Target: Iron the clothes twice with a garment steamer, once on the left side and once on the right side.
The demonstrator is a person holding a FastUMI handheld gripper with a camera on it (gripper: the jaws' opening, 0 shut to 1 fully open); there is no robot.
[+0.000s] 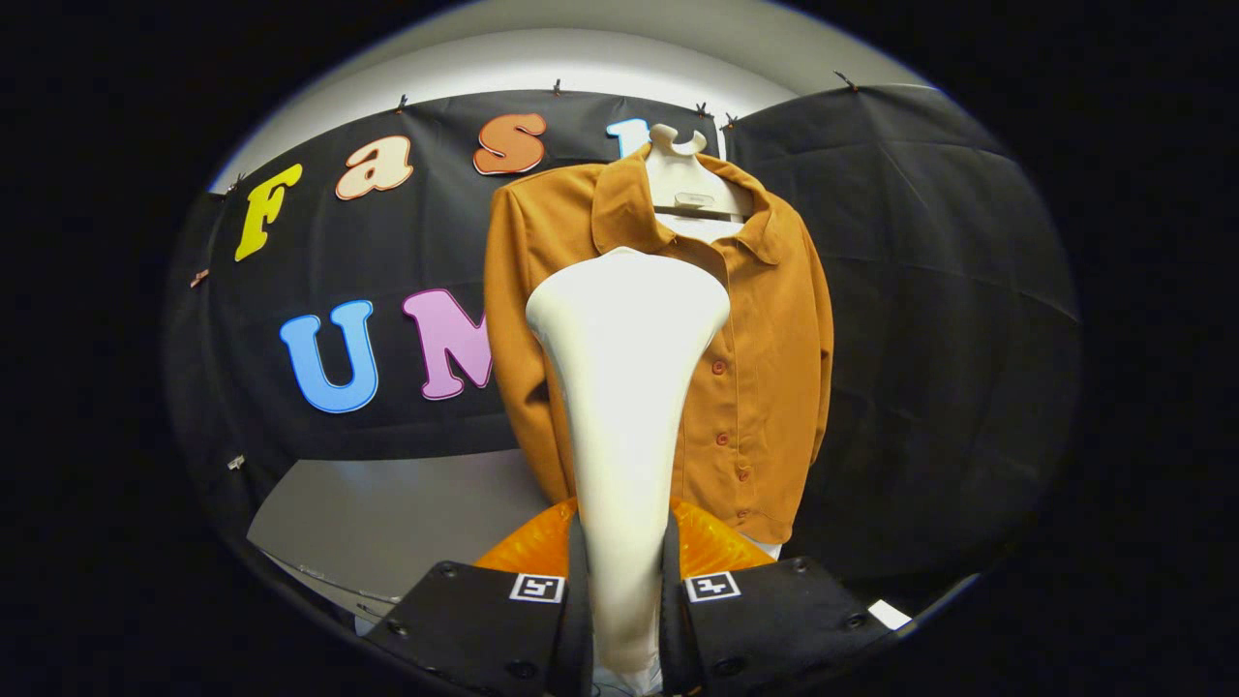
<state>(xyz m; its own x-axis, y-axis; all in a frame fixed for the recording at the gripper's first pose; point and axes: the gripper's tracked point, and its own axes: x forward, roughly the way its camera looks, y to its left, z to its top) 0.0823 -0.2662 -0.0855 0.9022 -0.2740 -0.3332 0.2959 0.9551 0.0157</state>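
A white garment steamer point(624, 387) stands upright between my fingers, its wide head up and its narrow handle clamped by both black fingers point(578, 620). My gripper point(624, 605) is shut on that handle. Beyond the steamer hangs an orange-brown button-front shirt point(774, 368) on a white hanger form point(682, 179). The steamer head covers the shirt's middle and left front, short of the cloth. An orange translucent piece point(711, 547) of the steamer shows just behind the fingers.
Black cloth point(929, 319) forms the wall behind and to the right of the shirt. A grey surface point(387, 518) lies below the cloth to the left of the shirt. A small white tag point(888, 614) sits by the right finger.
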